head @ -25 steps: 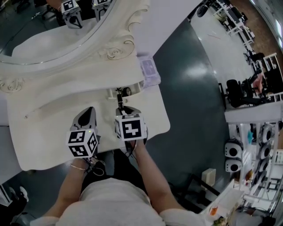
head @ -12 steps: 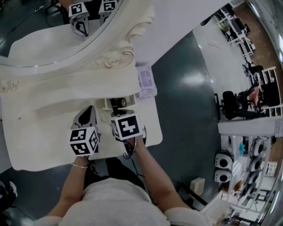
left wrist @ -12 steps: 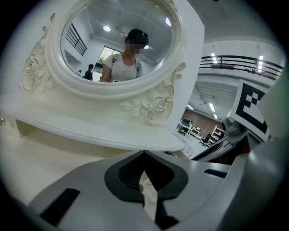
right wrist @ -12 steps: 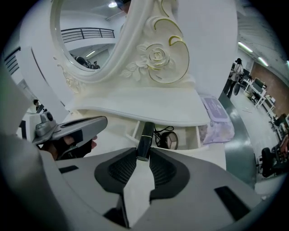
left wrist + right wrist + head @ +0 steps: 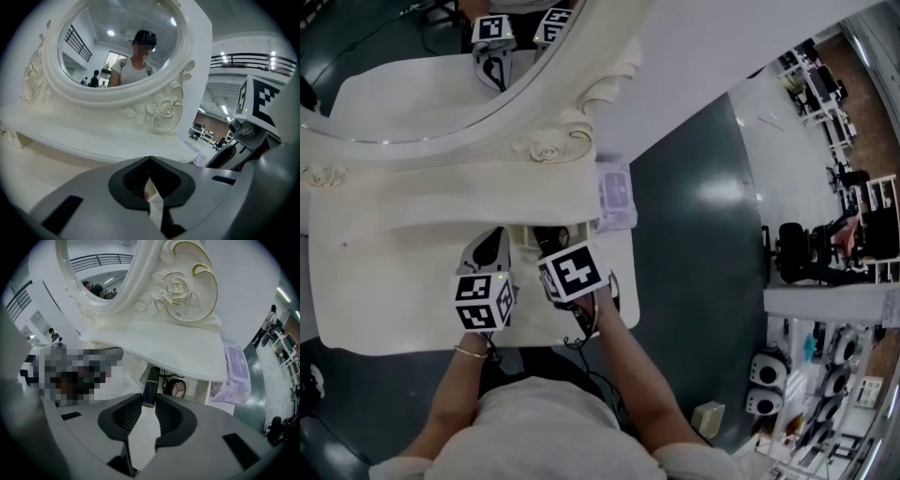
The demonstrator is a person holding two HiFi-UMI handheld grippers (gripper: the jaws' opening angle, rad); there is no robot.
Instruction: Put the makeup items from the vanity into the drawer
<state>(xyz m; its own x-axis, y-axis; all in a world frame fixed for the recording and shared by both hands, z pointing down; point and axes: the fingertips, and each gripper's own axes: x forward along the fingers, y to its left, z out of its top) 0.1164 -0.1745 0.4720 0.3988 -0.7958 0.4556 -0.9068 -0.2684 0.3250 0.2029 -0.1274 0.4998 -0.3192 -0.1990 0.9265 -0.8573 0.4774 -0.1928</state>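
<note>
"White carved vanity (image 5: 412, 281) under both hands, dark floor (image 5: 694, 234) beyond. What has the right gripper (image 5: 149, 401) got?"

"One slim dark tube (image 5: 151, 380) with a thin gold band. The jaws are closed part-way, with the pads pressing either side of its near end, so it is held off the vanity."

"Which way does it lie?"

"Its long axis carries straight on from the jaws. In the right gripper view the free end points up and a touch right, toward the open drawer (image 5: 202, 390) tucked under the vanity's shelf (image 5: 178, 348). The head view shows that gripper tipped steeply down there. I cannot tell whether the tip is already past the drawer's front."

"And further out?"

"One round compact (image 5: 178, 388) sits in the drawer with pale pans showing. One thin black looped thing lies just beside it – I can't make out what it is. Right of the drawer, one purple wipes packet (image 5: 236, 369) lies at the vanity's right edge. So that's one tube, one compact and one packet."

"The other hand?"

"The left gripper (image 5: 149, 161) is just beside the right one and aimed at the single oval mirror (image 5: 122, 47). Its jaws are pressed together with nothing between them. Both marker cubes show again in the glass – two grippers in all."
</note>
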